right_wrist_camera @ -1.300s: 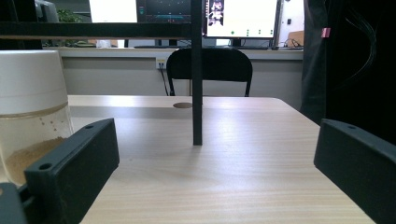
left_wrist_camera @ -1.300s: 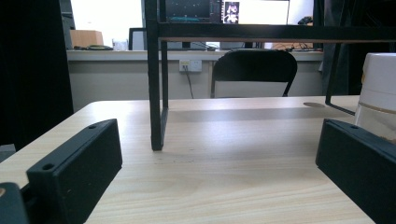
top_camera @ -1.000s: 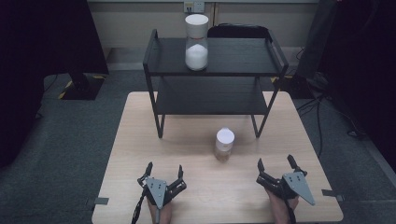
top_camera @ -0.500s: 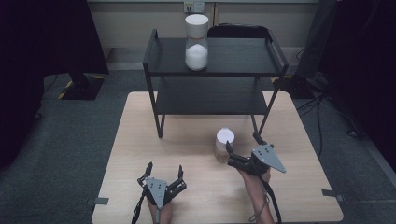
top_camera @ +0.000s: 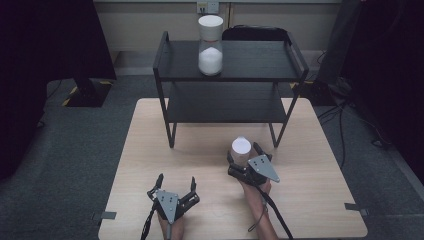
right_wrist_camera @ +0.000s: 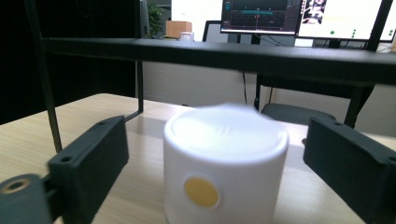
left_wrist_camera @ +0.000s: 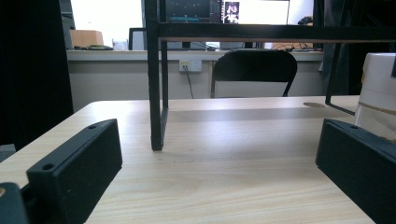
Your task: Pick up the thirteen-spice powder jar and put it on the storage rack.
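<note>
1. Standing near the right front leg of the black rack (top_camera: 230, 75), the white-lidded jar (top_camera: 241, 148) rests on the table (top_camera: 140, 150)
2. Right gripper (top_camera: 246, 159) jaws straddle it, just closing, gaps either side
3. Left gripper (top_camera: 175, 189) sits by the near edge, jaws apart

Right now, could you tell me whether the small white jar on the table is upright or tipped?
Upright: the small white jar stands on its base, flat lid level on top.

floor: grey carpet (top_camera: 75, 150) | wall: pale (top_camera: 150, 20) | black chair (left_wrist_camera: 254, 70) | lit monitors (right_wrist_camera: 303, 16)
</note>
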`<action>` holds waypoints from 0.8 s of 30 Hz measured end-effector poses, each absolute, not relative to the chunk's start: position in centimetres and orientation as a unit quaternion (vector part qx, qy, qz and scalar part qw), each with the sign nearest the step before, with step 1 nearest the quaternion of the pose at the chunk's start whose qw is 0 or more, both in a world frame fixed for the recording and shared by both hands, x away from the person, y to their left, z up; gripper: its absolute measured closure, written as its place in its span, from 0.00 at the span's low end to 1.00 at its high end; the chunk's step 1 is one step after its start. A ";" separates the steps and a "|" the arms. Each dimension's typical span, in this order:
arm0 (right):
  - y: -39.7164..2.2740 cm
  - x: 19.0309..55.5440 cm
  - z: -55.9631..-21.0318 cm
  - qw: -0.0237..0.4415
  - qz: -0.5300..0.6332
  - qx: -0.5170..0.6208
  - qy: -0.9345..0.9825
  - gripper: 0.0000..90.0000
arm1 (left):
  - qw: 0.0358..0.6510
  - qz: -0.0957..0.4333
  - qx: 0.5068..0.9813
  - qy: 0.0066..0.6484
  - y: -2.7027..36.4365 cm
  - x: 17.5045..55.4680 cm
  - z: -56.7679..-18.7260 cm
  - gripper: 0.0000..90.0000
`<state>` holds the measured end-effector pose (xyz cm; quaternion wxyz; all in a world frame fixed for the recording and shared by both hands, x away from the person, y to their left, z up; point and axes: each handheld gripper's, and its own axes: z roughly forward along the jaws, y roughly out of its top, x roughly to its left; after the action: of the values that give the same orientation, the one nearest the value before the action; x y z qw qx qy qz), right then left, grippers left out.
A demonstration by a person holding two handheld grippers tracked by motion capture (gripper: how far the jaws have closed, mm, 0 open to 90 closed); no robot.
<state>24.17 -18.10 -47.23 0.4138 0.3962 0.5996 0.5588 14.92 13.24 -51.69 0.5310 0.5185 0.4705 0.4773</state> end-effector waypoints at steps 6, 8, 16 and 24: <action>-17.9 24.0 -48.6 0.412 0.563 0.398 0.596 0.19 | 0.531 0.477 0.519 0.470 13.3 14.9 -51.7 0.00; -17.9 24.1 -48.6 0.410 0.563 0.403 0.594 0.20 | 0.531 0.477 0.519 0.470 13.3 14.9 -51.7 0.00; -17.6 24.6 -48.8 0.407 0.550 0.415 0.600 0.27 | 0.531 0.477 0.519 0.470 13.3 14.9 -51.7 0.00; -17.6 24.7 -48.7 0.406 0.548 0.418 0.600 0.33 | 0.531 0.477 0.519 0.470 13.3 14.9 -51.7 0.00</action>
<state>24.74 -17.65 -48.74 0.4063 0.4181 0.6002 0.5477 14.92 13.27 -51.68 0.5310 0.5191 0.4701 0.4770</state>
